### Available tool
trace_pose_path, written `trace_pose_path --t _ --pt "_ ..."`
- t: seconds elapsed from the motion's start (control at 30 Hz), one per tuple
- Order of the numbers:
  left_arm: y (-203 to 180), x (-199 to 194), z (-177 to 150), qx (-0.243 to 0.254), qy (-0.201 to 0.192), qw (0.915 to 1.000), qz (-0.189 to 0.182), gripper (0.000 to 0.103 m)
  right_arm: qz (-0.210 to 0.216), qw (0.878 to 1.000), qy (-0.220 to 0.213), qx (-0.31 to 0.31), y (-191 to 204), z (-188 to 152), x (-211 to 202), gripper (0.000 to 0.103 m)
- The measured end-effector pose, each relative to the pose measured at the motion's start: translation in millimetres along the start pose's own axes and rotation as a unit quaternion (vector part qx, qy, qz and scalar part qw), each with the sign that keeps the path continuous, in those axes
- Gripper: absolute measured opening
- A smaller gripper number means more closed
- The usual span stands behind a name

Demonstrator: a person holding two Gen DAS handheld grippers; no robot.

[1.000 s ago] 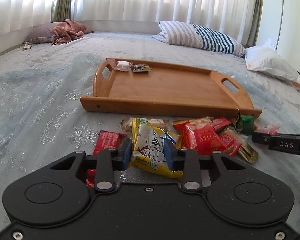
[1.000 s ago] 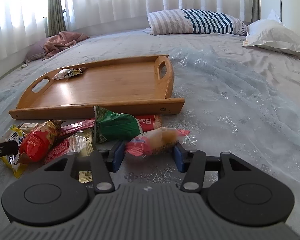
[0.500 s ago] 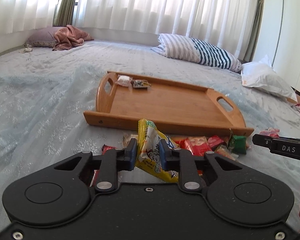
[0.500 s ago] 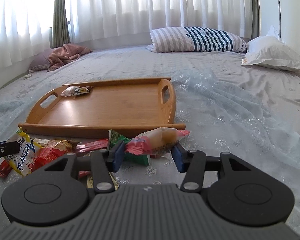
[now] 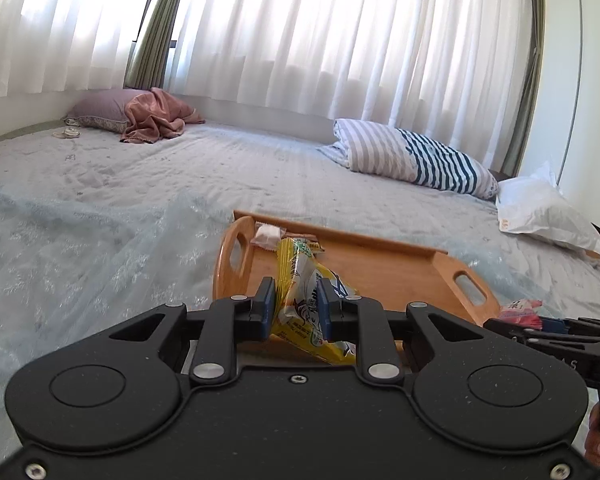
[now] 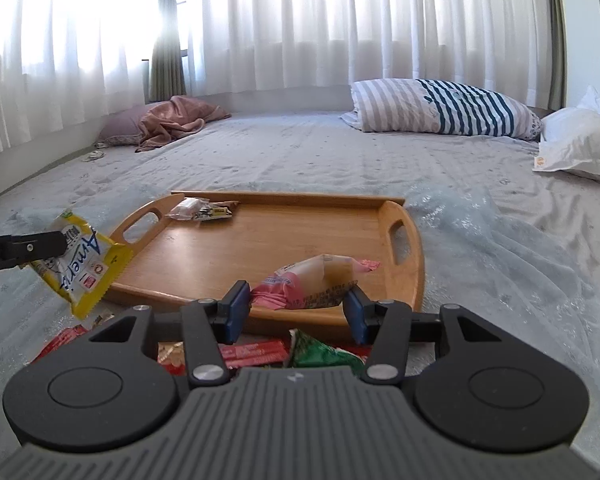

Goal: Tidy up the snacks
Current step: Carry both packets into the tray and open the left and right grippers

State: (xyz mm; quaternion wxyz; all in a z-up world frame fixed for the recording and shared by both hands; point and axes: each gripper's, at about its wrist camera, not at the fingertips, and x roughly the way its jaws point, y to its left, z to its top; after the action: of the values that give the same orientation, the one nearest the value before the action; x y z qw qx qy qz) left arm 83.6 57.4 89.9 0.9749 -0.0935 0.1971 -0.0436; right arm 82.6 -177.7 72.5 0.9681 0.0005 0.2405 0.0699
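Observation:
My left gripper [image 5: 296,304] is shut on a yellow snack packet [image 5: 308,300] and holds it in the air near the left end of the wooden tray [image 5: 384,264]. The packet also shows in the right wrist view [image 6: 80,264]. My right gripper [image 6: 294,308] is shut on a pink-wrapped snack [image 6: 312,282], lifted over the near edge of the tray [image 6: 268,248]. Two small wrapped snacks [image 6: 200,210] lie in the tray's far left corner. A pile of red and green snack packets [image 6: 284,352] lies on the bed below my right gripper.
The tray sits on a pale blue bedspread [image 6: 500,240]. A striped pillow [image 6: 436,108] and a white pillow [image 6: 580,144] lie at the back right. A pink cloth on a purple pillow [image 6: 172,124] lies at the back left.
Both grippers have risen from the bed with their snacks and moved toward the tray. The left gripper closed on the yellow packet and lifted it off the pile.

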Motion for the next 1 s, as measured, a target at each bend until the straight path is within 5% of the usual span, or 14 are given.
trace_pose_path --t 0.4,0.77,1.0 --pt "18.7 91.7 38.5 -0.002 0.017 0.9991 0.04 0.021 0.058 0.994 0.031 -0.087 25.5 35.8 77.7 0.054" --pt "16.7 169.2 28.8 0.027 0.081 0.9954 0.043 0.021 0.097 0.987 0.056 -0.118 45.0 43.8 126.9 0.054" --pt "9.8 192.6 24.2 0.06 0.09 0.9908 0.081 0.025 0.105 0.983 0.066 -0.134 48.0 44.9 141.4 0.054"
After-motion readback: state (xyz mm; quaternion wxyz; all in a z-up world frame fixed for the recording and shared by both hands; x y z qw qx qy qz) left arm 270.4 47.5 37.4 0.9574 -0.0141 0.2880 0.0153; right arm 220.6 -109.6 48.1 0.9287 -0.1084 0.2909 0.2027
